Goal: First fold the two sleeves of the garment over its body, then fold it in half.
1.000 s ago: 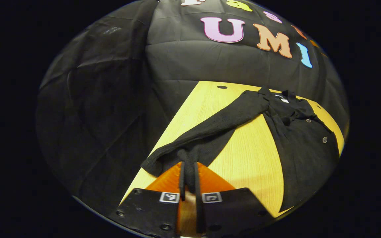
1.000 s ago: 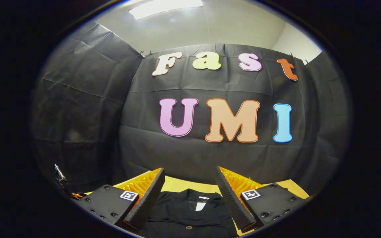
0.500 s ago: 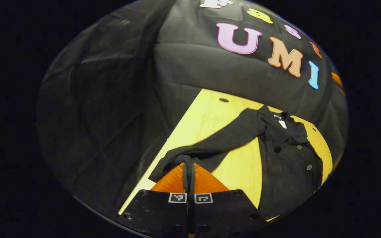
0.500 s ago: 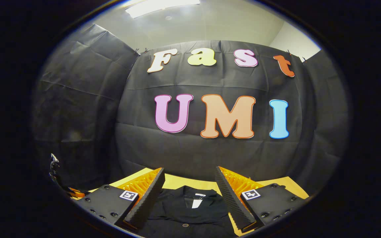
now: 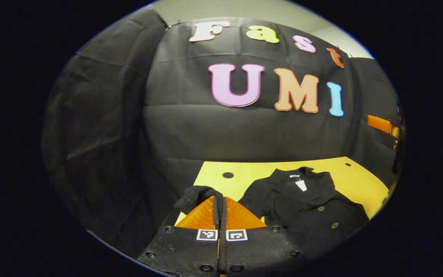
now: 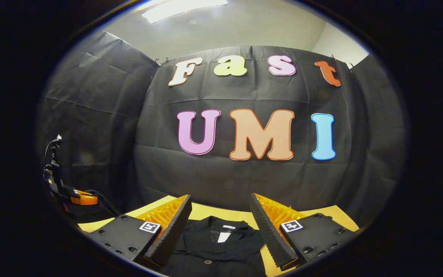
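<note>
Yellow table [image 5: 360, 181] under dark jacket [image 5: 310, 204], lying collar-far. My left gripper [image 5: 219, 200] pinches the sleeve cuff [image 5: 194, 196], lifted; right gripper [image 6: 218, 215] spread, above the collar. Cloth looks soft, limp, light: hold edges.

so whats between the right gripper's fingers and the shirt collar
Nothing. In the right gripper view the right gripper is open and the shirt collar shows in the gap between its fingers, with bare table behind it.
</note>
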`<action>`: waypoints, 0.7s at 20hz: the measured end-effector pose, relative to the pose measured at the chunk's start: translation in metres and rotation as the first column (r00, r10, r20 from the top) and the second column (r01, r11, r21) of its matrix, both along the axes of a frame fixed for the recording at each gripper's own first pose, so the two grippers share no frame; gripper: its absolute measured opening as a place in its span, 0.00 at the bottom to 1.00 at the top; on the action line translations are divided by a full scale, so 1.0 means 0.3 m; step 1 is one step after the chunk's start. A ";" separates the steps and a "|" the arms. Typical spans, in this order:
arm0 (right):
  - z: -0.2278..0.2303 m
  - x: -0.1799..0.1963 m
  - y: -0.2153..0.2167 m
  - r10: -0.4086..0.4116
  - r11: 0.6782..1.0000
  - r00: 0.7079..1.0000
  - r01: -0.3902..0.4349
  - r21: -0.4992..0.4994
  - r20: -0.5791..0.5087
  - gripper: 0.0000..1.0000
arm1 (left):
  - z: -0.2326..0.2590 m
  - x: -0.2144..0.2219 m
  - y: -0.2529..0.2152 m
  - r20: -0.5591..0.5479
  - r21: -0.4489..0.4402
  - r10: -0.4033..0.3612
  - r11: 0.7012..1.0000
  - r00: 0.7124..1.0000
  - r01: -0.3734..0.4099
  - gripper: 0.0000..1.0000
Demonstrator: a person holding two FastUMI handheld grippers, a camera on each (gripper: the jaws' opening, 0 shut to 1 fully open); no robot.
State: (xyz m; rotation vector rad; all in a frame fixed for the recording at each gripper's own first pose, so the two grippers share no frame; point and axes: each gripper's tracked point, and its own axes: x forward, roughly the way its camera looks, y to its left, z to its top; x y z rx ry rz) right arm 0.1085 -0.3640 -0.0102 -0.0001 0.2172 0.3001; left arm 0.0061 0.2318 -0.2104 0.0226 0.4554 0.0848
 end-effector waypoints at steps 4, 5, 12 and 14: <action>0.010 -0.005 -0.124 -0.051 0.999 0.999 0.051 0.002 0.010 0.98 | 0.023 0.163 -0.249 0.015 -0.024 -0.158 0.987 0.987 0.159 0.00; 0.012 -0.008 -0.164 -0.070 0.998 0.997 0.070 0.000 0.013 0.97 | 0.030 0.199 -0.301 0.020 -0.024 -0.197 0.980 0.980 0.198 0.00; 0.004 -0.039 -0.417 -0.192 0.981 0.981 0.192 0.012 0.006 0.99 | -0.054 0.350 -0.683 0.000 -0.064 -0.387 0.920 0.922 0.387 0.00; 0.001 -0.047 -0.481 -0.219 0.976 0.976 0.218 0.005 0.006 0.98 | -0.119 0.378 -0.780 -0.026 -0.099 -0.418 0.905 0.908 0.414 0.00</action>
